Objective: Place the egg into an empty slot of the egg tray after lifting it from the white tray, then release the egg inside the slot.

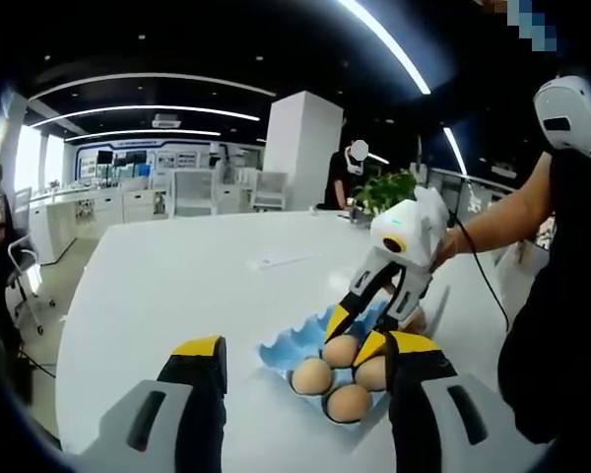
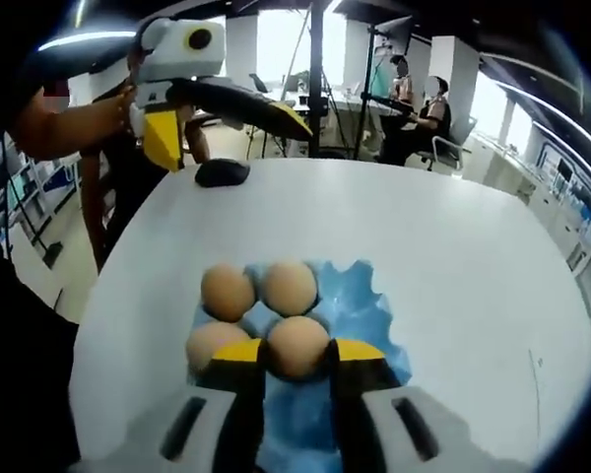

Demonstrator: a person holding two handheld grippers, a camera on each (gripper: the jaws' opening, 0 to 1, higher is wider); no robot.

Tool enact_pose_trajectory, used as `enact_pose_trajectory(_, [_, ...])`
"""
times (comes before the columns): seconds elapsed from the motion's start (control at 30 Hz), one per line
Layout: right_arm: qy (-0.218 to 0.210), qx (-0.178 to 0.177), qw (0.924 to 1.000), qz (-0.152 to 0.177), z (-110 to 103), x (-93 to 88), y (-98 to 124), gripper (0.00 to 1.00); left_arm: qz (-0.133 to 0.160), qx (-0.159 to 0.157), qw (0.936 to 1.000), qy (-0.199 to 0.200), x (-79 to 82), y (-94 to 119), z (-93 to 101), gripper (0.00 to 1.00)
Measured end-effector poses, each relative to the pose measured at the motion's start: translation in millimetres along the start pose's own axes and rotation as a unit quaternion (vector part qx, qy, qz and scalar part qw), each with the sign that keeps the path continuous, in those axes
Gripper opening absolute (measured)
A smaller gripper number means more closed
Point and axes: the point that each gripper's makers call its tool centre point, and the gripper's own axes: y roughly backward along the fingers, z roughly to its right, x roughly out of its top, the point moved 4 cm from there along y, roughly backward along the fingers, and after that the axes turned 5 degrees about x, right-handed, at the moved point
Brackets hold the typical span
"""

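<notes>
A blue egg tray [image 2: 369, 305] lies on the white table [image 2: 453, 246] and holds several brown eggs. My right gripper [image 2: 297, 352] is shut on the near-right egg [image 2: 297, 340], which sits low in a slot; the yellow fingertips [image 2: 238, 352] press its sides. From the left gripper view, the right gripper [image 1: 355, 335] reaches down from the right over the egg tray [image 1: 281, 353], its tips around one egg [image 1: 340, 350]. My left gripper [image 1: 305, 345] hovers open in front of the tray, holding nothing. It appears as the left gripper [image 2: 231, 138], raised at the far side.
A black mouse [image 2: 222, 172] rests on the table's far edge. A sheet of paper [image 1: 281, 259] lies mid-table and a potted plant [image 1: 384, 189] stands behind it. The person's arm [image 1: 492, 222] reaches in from the right. People sit at desks in the background.
</notes>
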Motion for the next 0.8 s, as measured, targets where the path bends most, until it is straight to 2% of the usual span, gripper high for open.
enact_pose_trajectory(0.47, [-0.015,-0.010,0.9993,0.034,2,-1.7,1,0.30,0.002,-0.001,1.0000,-0.007,6.0,0,2.4,0.66])
enact_pose_trajectory(0.63, [-0.031,-0.014,0.9982,0.049,-1,-4.0,13,0.30,0.004,0.000,0.9999,-0.010,8.6,0,2.2,0.66])
enact_pose_trajectory(0.8, [-0.043,-0.032,0.9972,0.053,1,-17.9,31,0.28,0.005,-0.001,0.9999,-0.010,9.5,-1,2.8,0.66])
